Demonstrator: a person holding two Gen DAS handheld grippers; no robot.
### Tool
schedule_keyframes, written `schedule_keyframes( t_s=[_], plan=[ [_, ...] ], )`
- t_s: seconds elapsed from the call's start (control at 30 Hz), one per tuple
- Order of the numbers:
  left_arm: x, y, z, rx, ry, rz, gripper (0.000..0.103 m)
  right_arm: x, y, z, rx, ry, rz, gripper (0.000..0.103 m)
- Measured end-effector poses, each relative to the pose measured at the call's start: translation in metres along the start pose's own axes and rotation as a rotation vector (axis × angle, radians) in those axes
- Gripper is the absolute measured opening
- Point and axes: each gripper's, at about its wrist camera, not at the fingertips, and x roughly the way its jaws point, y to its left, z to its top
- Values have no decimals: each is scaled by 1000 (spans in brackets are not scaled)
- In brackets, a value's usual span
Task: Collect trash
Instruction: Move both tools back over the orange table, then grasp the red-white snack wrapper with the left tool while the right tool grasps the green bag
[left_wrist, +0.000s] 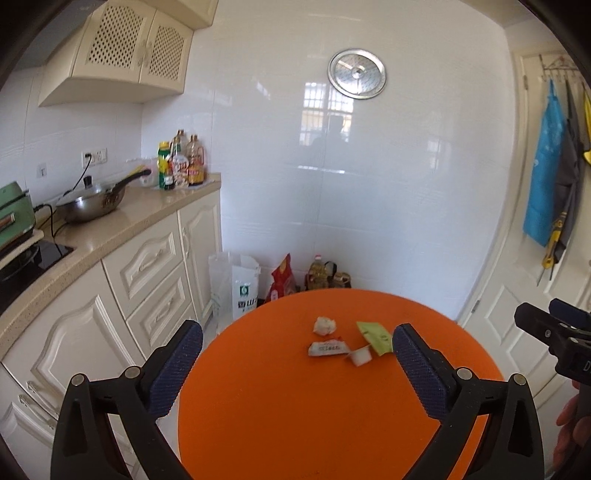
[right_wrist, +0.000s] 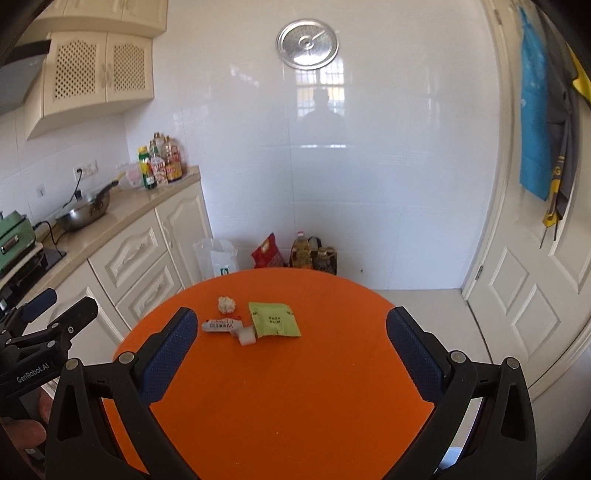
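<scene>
A round orange table (left_wrist: 295, 413) (right_wrist: 314, 387) carries several bits of trash near its far side: a crumpled white paper ball (left_wrist: 324, 325) (right_wrist: 226, 304), a white-and-red wrapper (left_wrist: 328, 348) (right_wrist: 221, 325), a small white cup (left_wrist: 360, 356) (right_wrist: 246, 336) and a green packet (left_wrist: 376, 336) (right_wrist: 274, 319). My left gripper (left_wrist: 297, 369) is open and empty, held above the near table. My right gripper (right_wrist: 291, 354) is open and empty, also short of the trash.
A cream counter (left_wrist: 147, 210) with a wok (left_wrist: 90, 201) and bottles (left_wrist: 181, 162) runs along the left. Bags and oil bottles (left_wrist: 280, 280) stand on the floor behind the table. A white door (right_wrist: 535, 277) with hanging aprons is at the right.
</scene>
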Motion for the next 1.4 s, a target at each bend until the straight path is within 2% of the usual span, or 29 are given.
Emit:
schedule_keyframes(
  t_s=[0.23, 0.33, 0.37, 0.57, 0.8, 0.83, 0.93, 0.97, 1.0, 1.03, 1.07, 1.13, 1.33, 1.4],
  plan=[
    [84, -19, 14, 1, 116, -28, 101, 82, -5, -11, -3, 145, 6, 103],
    [127, -34, 24, 17, 160, -57, 101, 119, -5, -16, 0, 204, 14, 103],
    [148, -36, 37, 23, 175, -64, 101, 132, -5, -18, 1, 224, 21, 103],
    [256, -61, 70, 98, 275, -86, 101, 209, -4, -22, 10, 324, 64, 103],
    [344, -96, 79, 196, 344, -142, 100, 276, 6, -24, -7, 440, 107, 102],
    [355, -104, 82, 217, 352, -158, 100, 282, 6, -25, -13, 457, 108, 98],
    [376, -115, 80, 264, 368, -194, 99, 293, 5, -32, -29, 488, 113, 77],
    [384, -122, 82, 279, 376, -217, 97, 293, 4, -35, -39, 487, 110, 72],
    [389, -126, 82, 284, 385, -232, 90, 290, 2, -36, -51, 475, 104, 69],
    [396, -131, 83, 290, 400, -246, 81, 288, -1, -36, -48, 470, 101, 60],
    [404, -137, 84, 296, 413, -263, 77, 286, -8, -37, -33, 464, 105, 50],
    [412, -140, 87, 277, 423, -277, 69, 281, -19, -38, -5, 459, 118, 41],
    [440, -152, 100, 278, 415, -302, 50, 275, -30, -37, 9, 454, 124, 42],
    [443, -152, 98, 273, 414, -299, 47, 276, -29, -33, 11, 447, 126, 47]
  ],
)
